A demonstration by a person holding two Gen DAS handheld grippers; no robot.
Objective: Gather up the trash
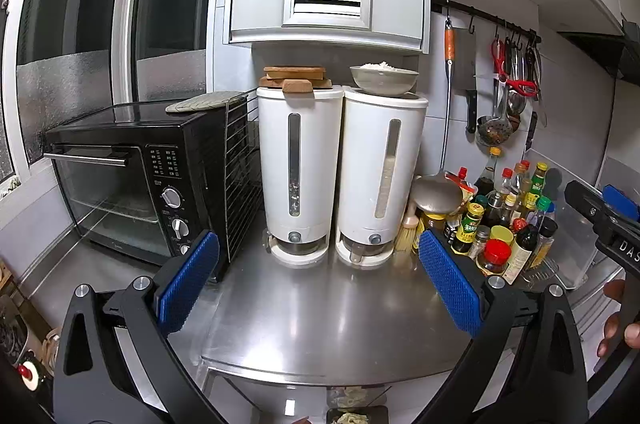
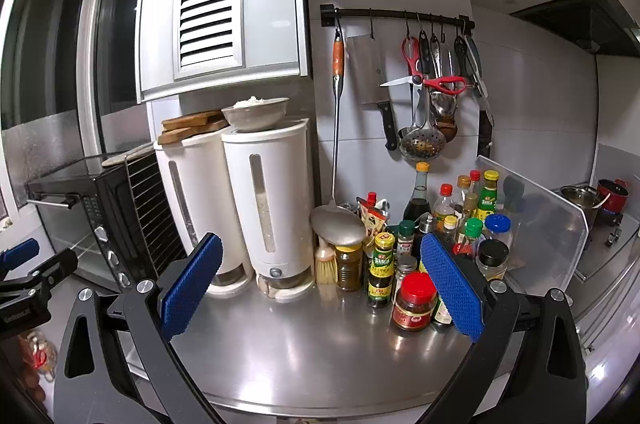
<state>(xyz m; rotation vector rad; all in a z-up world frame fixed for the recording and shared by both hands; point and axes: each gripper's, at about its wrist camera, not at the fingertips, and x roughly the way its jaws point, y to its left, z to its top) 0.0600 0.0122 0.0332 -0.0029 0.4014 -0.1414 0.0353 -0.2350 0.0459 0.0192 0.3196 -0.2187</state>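
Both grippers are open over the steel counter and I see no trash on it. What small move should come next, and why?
Probably tilt the left gripper downward: both it and the right gripper hold nothing, the counter shows no loose scrap, and a dark container with pale contents sits below its front edge.

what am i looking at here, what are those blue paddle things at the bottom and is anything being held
Those blue paddles are the ribbed pads of two hand-held grippers; a person carries one in each hand. Each picture comes from a fisheye camera on one gripper, looking forward along its fingers. The left gripper and the right gripper are both open and hold nothing. Both face a shiny steel kitchen counter. On it stand a black toaster oven, two tall white grain dispensers and a crowd of sauce bottles and jars. A grey bowl of rice sits on one dispenser. No trash is clearly visible on the counter.
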